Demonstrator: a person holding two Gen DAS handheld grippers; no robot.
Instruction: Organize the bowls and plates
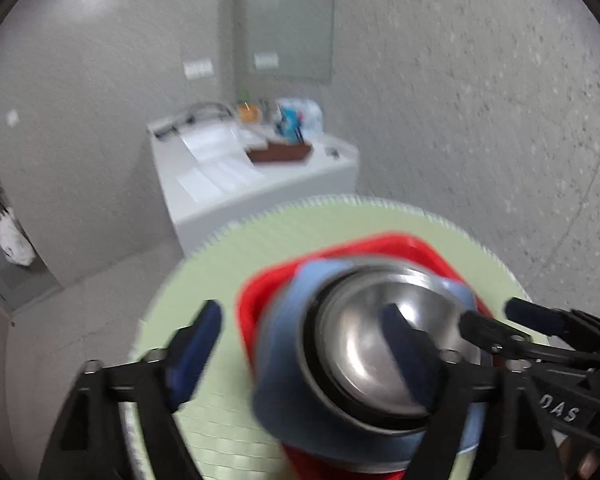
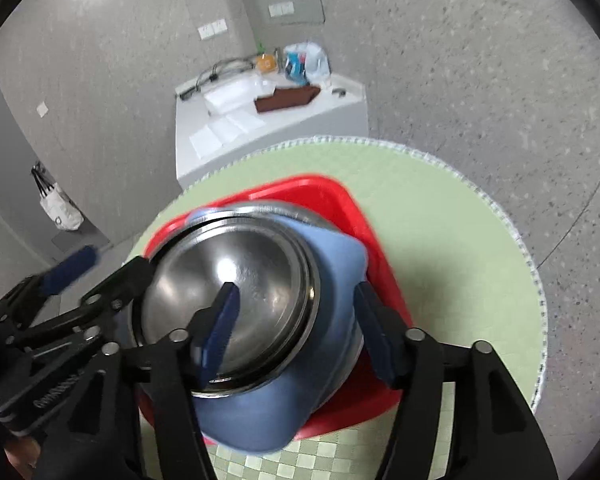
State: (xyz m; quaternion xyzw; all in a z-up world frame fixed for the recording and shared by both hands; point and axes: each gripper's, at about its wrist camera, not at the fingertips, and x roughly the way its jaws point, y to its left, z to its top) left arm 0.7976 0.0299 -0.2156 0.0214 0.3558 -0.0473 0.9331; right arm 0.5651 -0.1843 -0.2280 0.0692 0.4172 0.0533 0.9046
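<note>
Both grippers, jaws spread, straddle the steel bowl (image 2: pixel 236 304) stacked on blue bowl (image 2: pixel 324 360) and red plate (image 2: pixel 364 208) mid-table (image 2: pixel 460 248): right gripper (image 2: pixel 296 336) over its near-right rim, left gripper (image 1: pixel 300 344) opposite.

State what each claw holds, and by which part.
Left claw: nothing; it is open, one finger inside the steel bowl, one outside the blue bowl. Right claw straddles both walls too; whether it grips cannot be told.

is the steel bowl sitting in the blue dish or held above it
Touching. In the right wrist view the steel bowl is nested in the blue dish, its rim against the dish with no gap; the dish sits on the red plate.
</note>
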